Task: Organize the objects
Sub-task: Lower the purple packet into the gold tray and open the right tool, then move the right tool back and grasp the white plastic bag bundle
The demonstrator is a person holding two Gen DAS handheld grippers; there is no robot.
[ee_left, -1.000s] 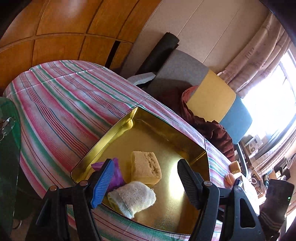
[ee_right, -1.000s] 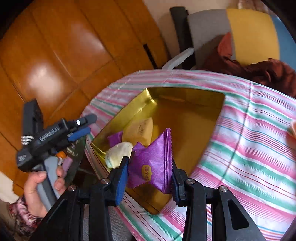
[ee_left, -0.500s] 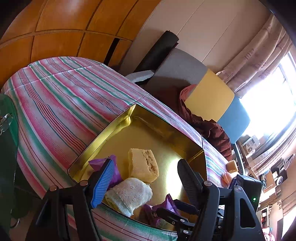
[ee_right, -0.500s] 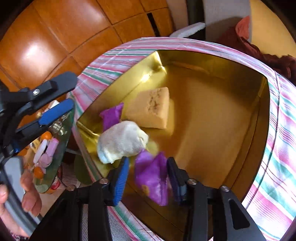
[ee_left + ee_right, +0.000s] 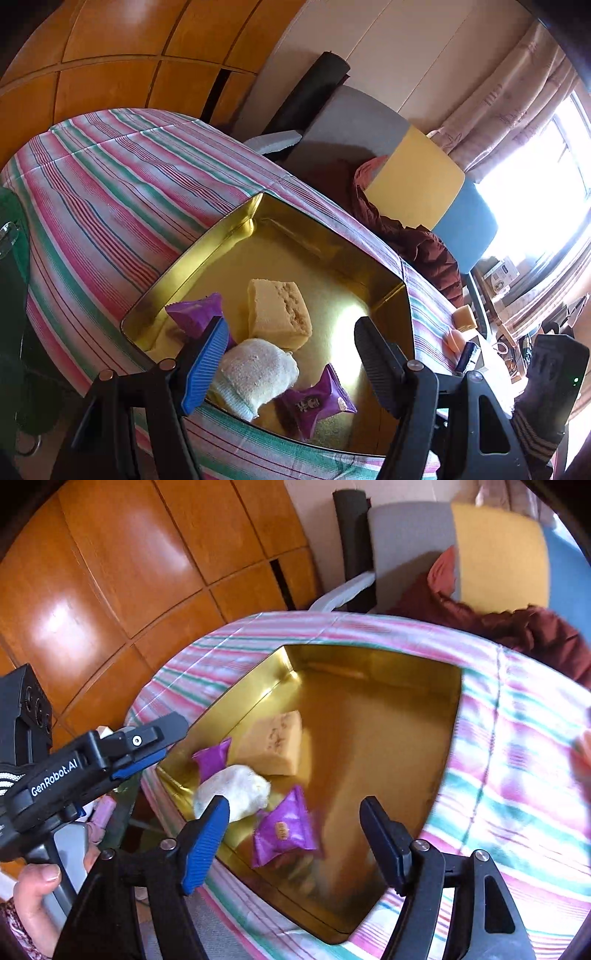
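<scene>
My right jaws [image 5: 295,834] have just been opening; the purple packet [image 5: 284,827] lies free in the gold tin [image 5: 369,657], lower centre of the frame, beside the white pouch [image 5: 236,790]. My left jaws [image 5: 291,362] hang spread, empty.

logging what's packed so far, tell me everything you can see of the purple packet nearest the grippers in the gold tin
The purple packet is a small glossy foil-like pouch with crimped ends and a small gold emblem on its face. It looks sealed and puffy. It lies flat and loose on the floor of the gold tin, near the tin's near edge, beside the white rolled cloth; whether they touch is unclear. The right gripper hangs open above it, its jaws having just been opening, pads clear of the packet.
</scene>
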